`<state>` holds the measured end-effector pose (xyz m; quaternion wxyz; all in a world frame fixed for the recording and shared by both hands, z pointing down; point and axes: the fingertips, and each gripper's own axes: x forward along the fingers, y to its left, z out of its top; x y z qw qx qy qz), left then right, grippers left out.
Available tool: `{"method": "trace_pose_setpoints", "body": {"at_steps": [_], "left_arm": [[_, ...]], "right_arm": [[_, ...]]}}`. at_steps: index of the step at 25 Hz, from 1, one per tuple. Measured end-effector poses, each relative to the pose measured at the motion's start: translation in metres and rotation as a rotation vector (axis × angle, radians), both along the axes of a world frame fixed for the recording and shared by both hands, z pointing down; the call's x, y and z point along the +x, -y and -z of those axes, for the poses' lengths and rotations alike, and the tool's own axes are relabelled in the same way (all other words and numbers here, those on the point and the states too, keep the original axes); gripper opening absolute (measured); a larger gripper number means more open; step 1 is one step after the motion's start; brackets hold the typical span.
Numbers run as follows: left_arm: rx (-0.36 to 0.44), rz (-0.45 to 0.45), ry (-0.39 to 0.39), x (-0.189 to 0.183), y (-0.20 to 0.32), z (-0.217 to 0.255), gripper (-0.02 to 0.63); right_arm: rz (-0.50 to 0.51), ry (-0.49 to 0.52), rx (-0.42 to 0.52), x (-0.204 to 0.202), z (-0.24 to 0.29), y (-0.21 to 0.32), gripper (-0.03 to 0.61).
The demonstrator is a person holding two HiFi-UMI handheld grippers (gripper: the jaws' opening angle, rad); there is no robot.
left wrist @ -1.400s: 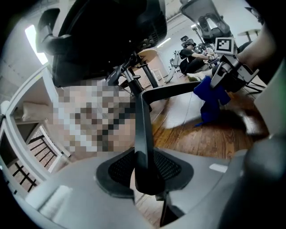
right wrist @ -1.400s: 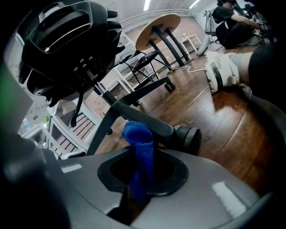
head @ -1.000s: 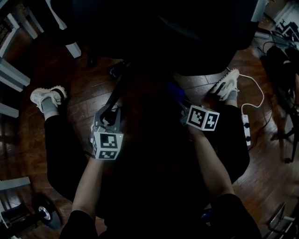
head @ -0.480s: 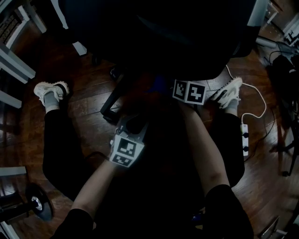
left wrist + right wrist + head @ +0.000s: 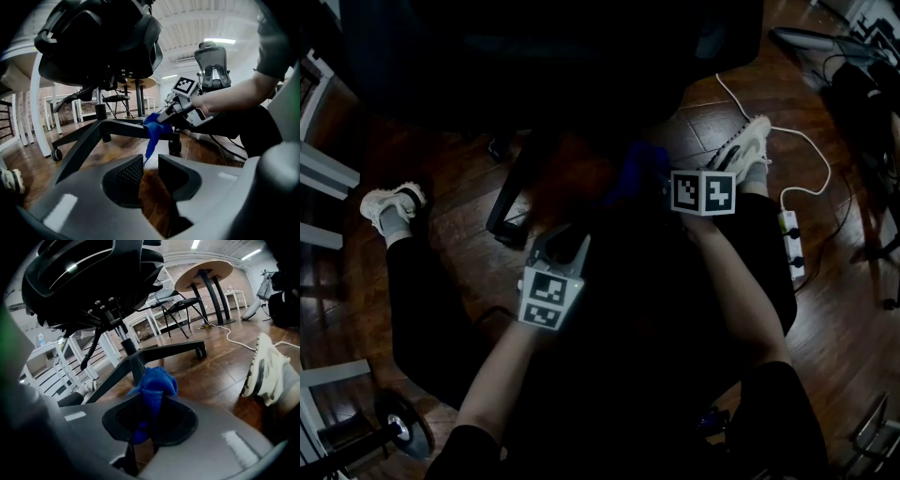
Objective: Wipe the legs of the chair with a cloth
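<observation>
While right tongs (image 5: 149, 404) pinch the cloth (image 5: 154, 380) by the chair leg (image 5: 173, 348), left tongs (image 5: 150, 164) gape over floor (image 5: 115, 147).

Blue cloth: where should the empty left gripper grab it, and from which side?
Probably the loose tail of the blue cloth hanging below the right gripper; come from underneath, jaws either side. The upper bunch is pinched in that gripper, leaving only the tail free.

On my feed: left gripper (image 5: 150, 161) and right gripper (image 5: 151, 405) are grey plastic with black-and-white marker cubes (image 5: 548, 298); black short sleeves (image 5: 769, 403), black trousers (image 5: 422, 300), white sneakers (image 5: 389, 202).
</observation>
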<state>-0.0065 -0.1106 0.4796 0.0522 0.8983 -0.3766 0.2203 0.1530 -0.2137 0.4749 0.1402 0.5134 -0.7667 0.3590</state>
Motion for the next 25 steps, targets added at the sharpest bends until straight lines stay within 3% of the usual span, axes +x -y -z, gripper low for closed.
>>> {"method": "trace_pose_setpoints", "body": {"at_steps": [6, 14, 16, 21, 25], "left_arm": [[0.039, 0.035, -0.015, -0.004, -0.003, 0.006, 0.103], [0.009, 0.027, -0.014, -0.001, -0.019, 0.002, 0.103], [0.001, 0.019, -0.012, 0.0, -0.023, -0.003, 0.103], [-0.006, -0.01, 0.009, 0.004, -0.013, 0.002, 0.103], [-0.006, -0.03, 0.03, 0.008, 0.002, 0.019, 0.103]], "right_arm": [[-0.015, 0.038, -0.061, 0.029, -0.013, -0.038, 0.08], [-0.028, 0.132, -0.128, 0.056, -0.027, -0.066, 0.078], [0.012, 0.125, -0.065, 0.048, -0.014, -0.06, 0.078], [0.105, 0.145, 0.199, 0.014, 0.054, 0.005, 0.078], [0.168, 0.133, 0.232, -0.003, 0.061, 0.065, 0.08]]}}
